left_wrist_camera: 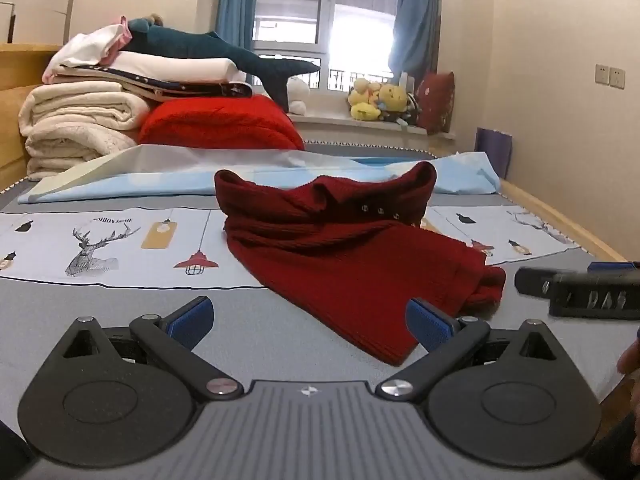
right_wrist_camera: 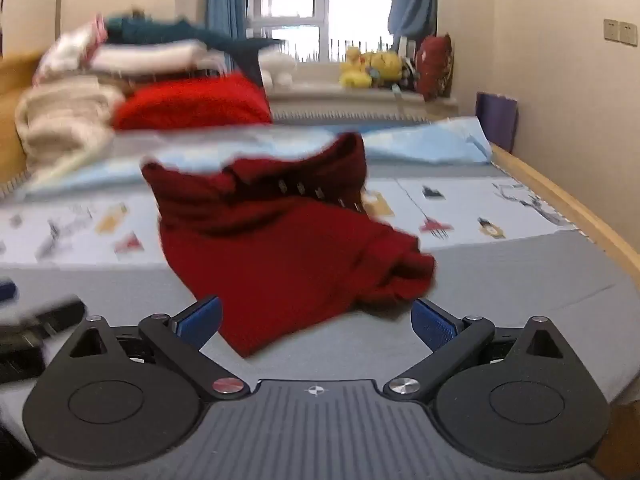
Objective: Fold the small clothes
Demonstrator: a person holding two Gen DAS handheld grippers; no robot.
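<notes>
Grey bed sheet (left_wrist_camera: 120, 320) is spread under everything; a dark red sweater (left_wrist_camera: 352, 264) is crumpled just ahead of both tongs, left (left_wrist_camera: 310, 326) and right (right_wrist_camera: 316, 322), each spread wide, nothing pinched.

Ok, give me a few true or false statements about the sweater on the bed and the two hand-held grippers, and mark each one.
1. The dark red knit sweater lies crumpled on the bed sheet, not neatly folded. True.
2. The left hand-held gripper is clamped on the sweater's hem. False: its jaws stand wide open and grip nothing.
3. The right hand-held gripper is open. True.
4. A row of metal snaps shows near the sweater's collar. True.
5. The plush shark lies on the sweater. False: it rests on the stack of folded bedding at the far end of the bed.
</notes>
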